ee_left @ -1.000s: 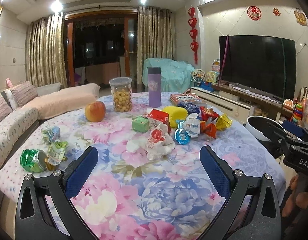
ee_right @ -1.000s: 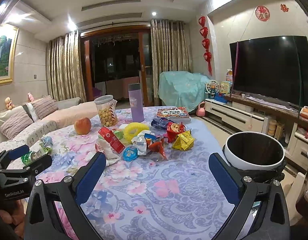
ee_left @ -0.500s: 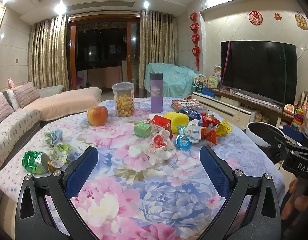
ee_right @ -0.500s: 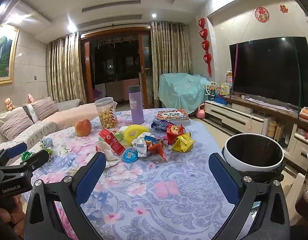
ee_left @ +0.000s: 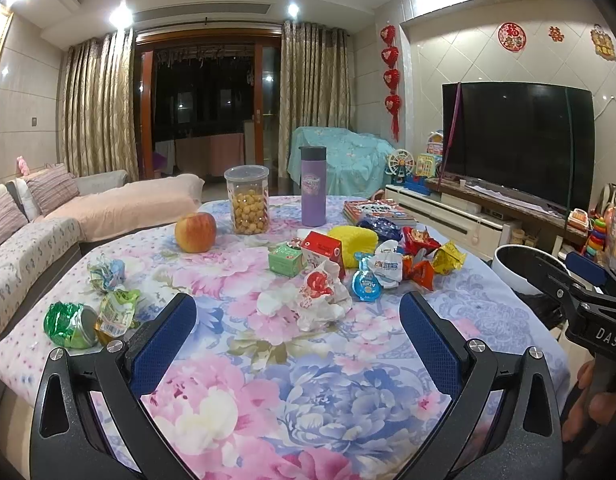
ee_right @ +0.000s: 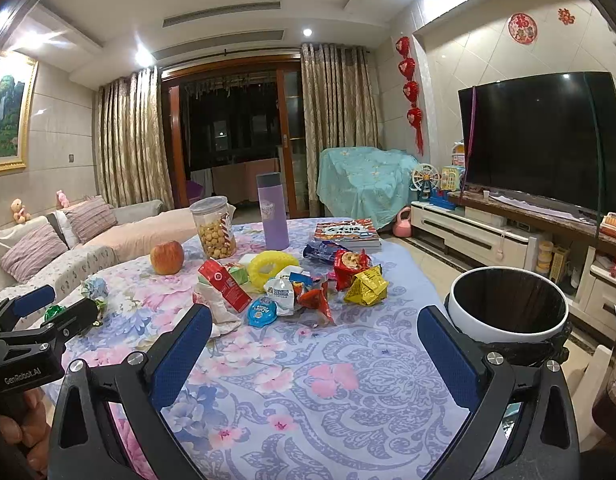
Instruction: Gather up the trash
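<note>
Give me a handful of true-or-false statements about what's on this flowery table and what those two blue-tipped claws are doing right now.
1. Both grippers are open and hold nothing. True: the left gripper and the right gripper each stand wide apart above the tablecloth.
2. The apple sits in the trash bin. False: it rests on the table near the snack jar; the bin stands beside the table.
3. The purple bottle stands upright. True.
4. The yellow wrapper is clamped by the right gripper. False: it lies on the table among other wrappers.
5. The crushed green can lies near the table's left edge. True.
</note>
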A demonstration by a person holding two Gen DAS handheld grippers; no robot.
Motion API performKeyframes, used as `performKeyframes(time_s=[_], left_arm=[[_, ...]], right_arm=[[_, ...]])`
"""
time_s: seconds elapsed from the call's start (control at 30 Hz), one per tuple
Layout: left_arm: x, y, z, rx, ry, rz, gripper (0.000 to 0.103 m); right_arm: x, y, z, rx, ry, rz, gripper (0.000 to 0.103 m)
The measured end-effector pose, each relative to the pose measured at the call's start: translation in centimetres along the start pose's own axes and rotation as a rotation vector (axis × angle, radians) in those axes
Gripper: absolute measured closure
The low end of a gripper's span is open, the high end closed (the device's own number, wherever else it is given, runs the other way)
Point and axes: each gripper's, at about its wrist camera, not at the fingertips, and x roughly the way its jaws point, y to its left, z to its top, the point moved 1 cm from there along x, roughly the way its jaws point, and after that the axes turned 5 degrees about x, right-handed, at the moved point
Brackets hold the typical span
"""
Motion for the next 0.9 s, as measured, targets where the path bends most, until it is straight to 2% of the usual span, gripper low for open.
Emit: performKeyframes(time_s=[0.47, 0.9], left_arm=[[1.2, -0.1, -0.1, -0.004, 0.025, -0.004, 0.000], [4.7, 0.5, -0.8, -0.026, 0.108, -0.023, 0.000]], right_arm=[[0.3, -0.2, 0.0, 0.007, 0.009, 0.007, 0.000], [3.1, -0.8, -0.6, 0.028, 0.081, 0.023, 0.000]])
